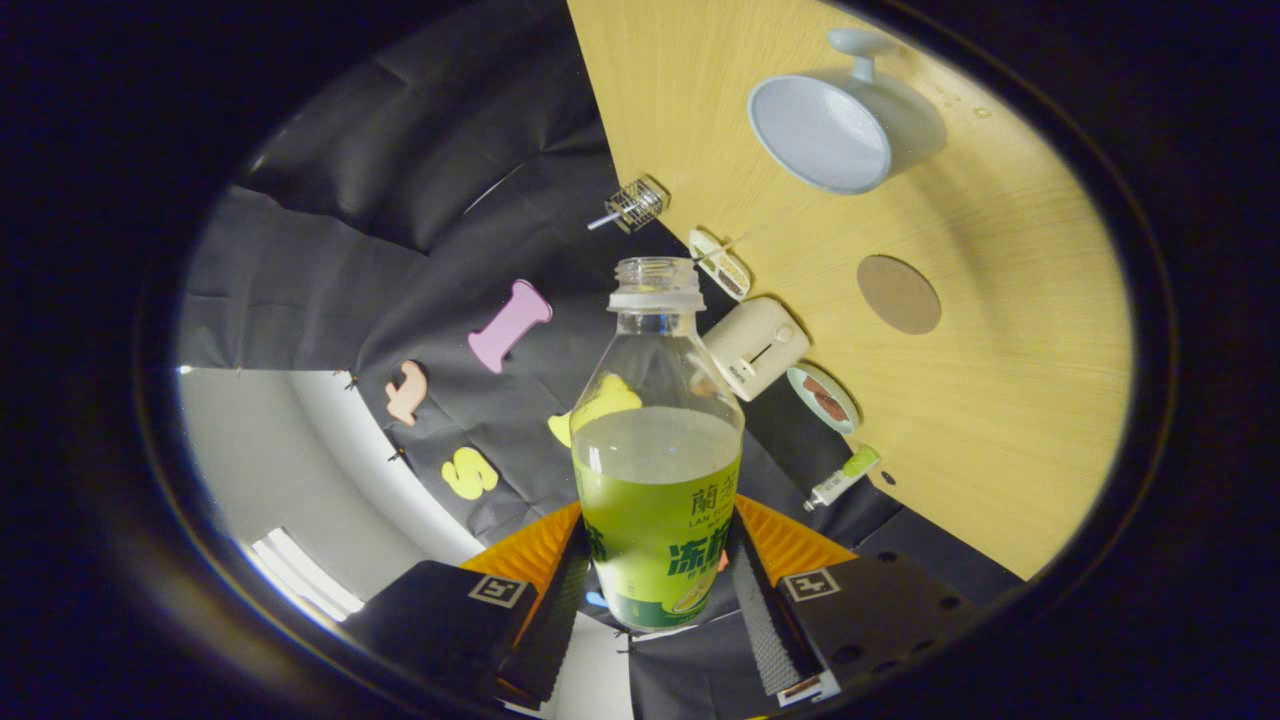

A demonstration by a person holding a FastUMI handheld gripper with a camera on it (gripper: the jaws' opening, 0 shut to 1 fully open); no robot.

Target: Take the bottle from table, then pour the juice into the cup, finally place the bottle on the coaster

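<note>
Between the fingers, gripper (pixel 655 590) pinches uncapped bottle (pixel 655 480), part full; cup (pixel 835 125) and coaster (pixel 898 294) beyond on table (pixel 1000 400).

The 1 camera rides on the gripper (pixel 655 590) and looks forward along its 2 fingers, very near the bottle (pixel 655 470) clamped between them. It is rolled far over, so the table (pixel 1000 400) stands like a tilted wall beyond the fingers. The cup (pixel 835 125) and coaster (pixel 898 294) lie well ahead on it, the booth's cloth wall opposite.
</note>
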